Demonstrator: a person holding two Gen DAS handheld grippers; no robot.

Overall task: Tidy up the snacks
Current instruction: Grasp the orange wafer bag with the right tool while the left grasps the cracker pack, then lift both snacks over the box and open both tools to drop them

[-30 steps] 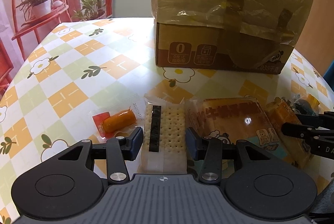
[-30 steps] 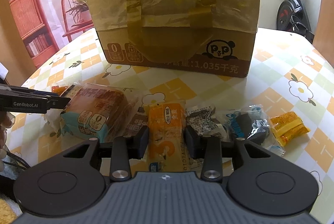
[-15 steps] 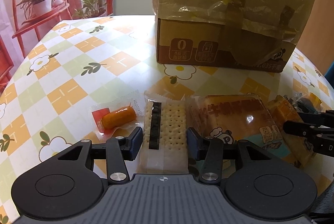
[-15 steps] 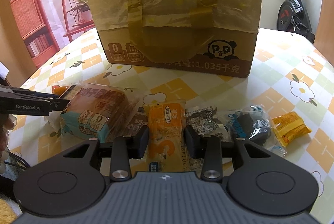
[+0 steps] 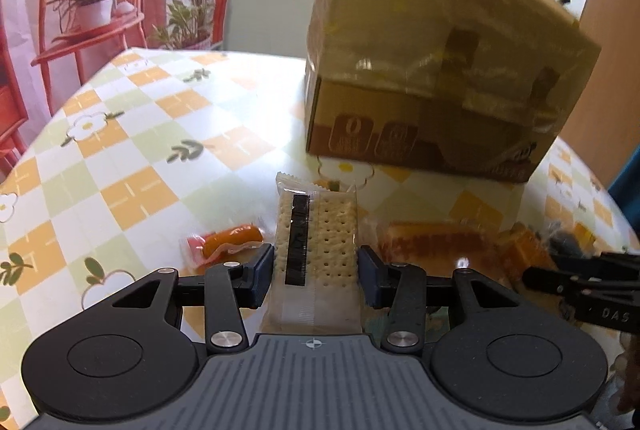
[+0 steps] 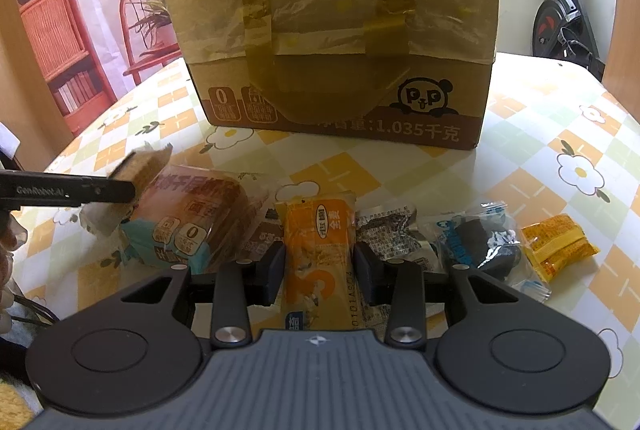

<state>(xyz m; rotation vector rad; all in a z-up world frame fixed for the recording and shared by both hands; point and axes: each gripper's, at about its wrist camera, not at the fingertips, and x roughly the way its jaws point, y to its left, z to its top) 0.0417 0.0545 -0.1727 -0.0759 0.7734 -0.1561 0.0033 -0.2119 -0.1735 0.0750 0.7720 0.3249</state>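
My left gripper (image 5: 316, 262) grips a clear packet of pale crackers (image 5: 316, 226) by its long sides. Its jaws are closing on the packet, which is raised off the flowered tablecloth (image 5: 132, 165) with its far end tilted up. In the right wrist view the packet (image 6: 140, 165) shows blurred at the left gripper's tip (image 6: 130, 189). My right gripper (image 6: 319, 262) is shut on an orange snack packet (image 6: 318, 230) lying on the table. A taped cardboard box (image 6: 340, 9), draped in yellowish plastic, stands behind the snacks.
An orange sausage stick (image 5: 230, 238) lies left of the crackers. A bread pack (image 6: 188, 222) sits between the grippers. To the right of the orange packet lie a dark wrapper (image 6: 388, 230), a blue-black packet (image 6: 480, 242) and a yellow packet (image 6: 558, 250).
The cracker packet has come up off the table in my left gripper, and that view has tipped toward the box. The right gripper and its orange packet have not moved.
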